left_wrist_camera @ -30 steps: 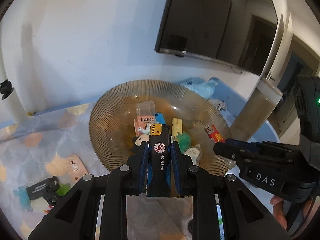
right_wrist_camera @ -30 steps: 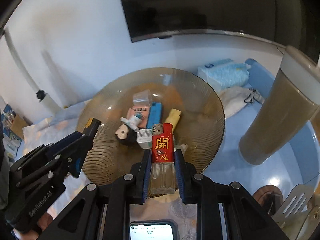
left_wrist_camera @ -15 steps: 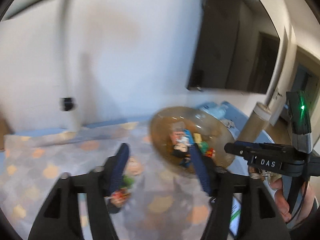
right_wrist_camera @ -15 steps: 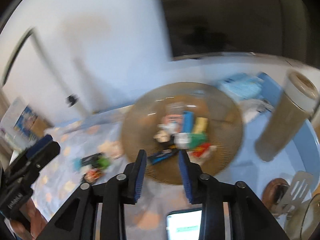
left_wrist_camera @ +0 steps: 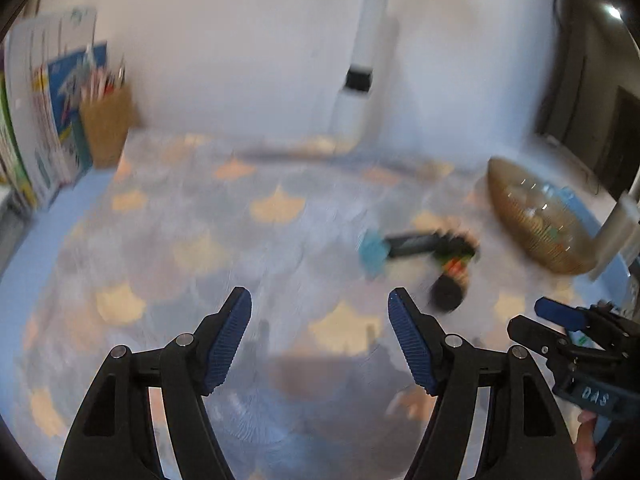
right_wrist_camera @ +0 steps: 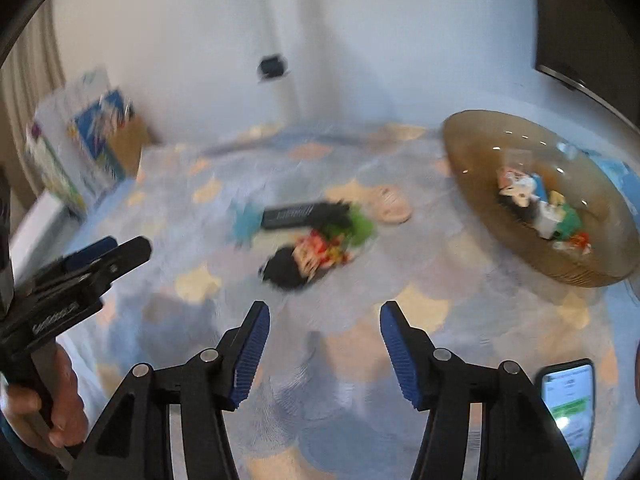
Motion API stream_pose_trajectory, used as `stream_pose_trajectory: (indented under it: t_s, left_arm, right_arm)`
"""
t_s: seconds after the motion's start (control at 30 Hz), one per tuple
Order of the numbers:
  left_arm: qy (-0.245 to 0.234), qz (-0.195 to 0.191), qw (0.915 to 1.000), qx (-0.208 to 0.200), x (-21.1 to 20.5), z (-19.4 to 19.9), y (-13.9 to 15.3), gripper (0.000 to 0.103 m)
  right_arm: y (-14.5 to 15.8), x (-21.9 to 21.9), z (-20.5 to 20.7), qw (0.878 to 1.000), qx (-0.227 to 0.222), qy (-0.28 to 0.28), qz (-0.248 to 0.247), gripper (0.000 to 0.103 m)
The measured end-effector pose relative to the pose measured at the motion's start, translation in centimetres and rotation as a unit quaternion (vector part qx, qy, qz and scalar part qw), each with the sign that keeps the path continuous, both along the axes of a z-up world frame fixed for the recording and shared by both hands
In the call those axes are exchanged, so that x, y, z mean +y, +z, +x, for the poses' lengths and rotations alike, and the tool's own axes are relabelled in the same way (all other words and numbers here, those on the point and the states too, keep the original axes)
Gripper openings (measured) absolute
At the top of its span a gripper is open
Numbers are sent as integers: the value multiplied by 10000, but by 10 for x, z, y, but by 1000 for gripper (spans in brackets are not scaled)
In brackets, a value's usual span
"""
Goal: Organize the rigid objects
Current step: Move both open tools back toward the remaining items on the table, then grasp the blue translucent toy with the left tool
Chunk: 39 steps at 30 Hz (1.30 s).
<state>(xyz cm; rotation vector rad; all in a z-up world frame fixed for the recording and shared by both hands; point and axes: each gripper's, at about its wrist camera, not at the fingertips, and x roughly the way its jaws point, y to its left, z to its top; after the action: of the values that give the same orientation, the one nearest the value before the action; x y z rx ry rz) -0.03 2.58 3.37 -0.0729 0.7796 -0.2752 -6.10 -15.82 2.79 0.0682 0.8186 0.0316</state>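
Left gripper (left_wrist_camera: 320, 304): angled downward, jaws parted, nothing between them. Right gripper (right_wrist_camera: 324, 318): angled downward, jaws opening, nothing between them. Left hand (right_wrist_camera: 44, 404): curled round its gripper's handle, fingers wrapped.

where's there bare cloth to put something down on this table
Bare cloth spans from the books at the left edge to the loose pile, and in front of both open grippers. It is crowded around that pile, inside the amber bowl, and by the phone.
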Motion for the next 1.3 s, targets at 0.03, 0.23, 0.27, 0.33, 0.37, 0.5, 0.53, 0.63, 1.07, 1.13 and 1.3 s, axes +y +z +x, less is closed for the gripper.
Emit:
stream_pose_trajectory:
  t_s: [0.03,0.23,0.27,0.33,0.37,0.5,0.53,0.63,1.07,1.13,1.3]
  left_arm:
    - [-35,-82,9999,86,1,0,-6,69]
    - [-215,-92,9995,217,-8,-3,-25,69]
    - [-197,-73,9996,163,-8,-4,-25,69]
    - [-229,-81,9995,225,-8,-5,-25,69]
    - [-252,-92,9993,269,-8,-3,-26,69]
    - [-218,-171,9989,386,-5,1,-29,69]
    - [-210,-190,9988,395,-4,2,-30,69]
    - [-231,-214,9982,503,-4,3,-30,69]
    - [-1051,-141,9922,656,-45,77,-21,67]
    - [-1147,-76,9907,723,-50,85,-30,62]
    - [-1218,138,9905,623,-58,94,-33,40]
  right_arm:
    - [-5,5,-1,9999,-27,45,-100,56]
    - [-27,8,1,9996,-27,50,-272,57]
    - [-31,5,4,9997,79,-12,-234,57]
    - [-29,2,4,9999,31,-65,-135,58]
    - [-29,-1,5,10000,16,-76,-52,58]
    - [-32,-6,7,9998,96,-110,105,58]
    - [-31,-6,7,9998,97,-116,109,58]
    - [-31,-5,8,9998,138,-102,97,58]
    - [-23,-25,84,9738,1331,-539,1766,58]
    - [-27,-26,92,9710,1284,-759,1870,58]
    - [-25,-10,103,9805,1033,-1028,1316,56]
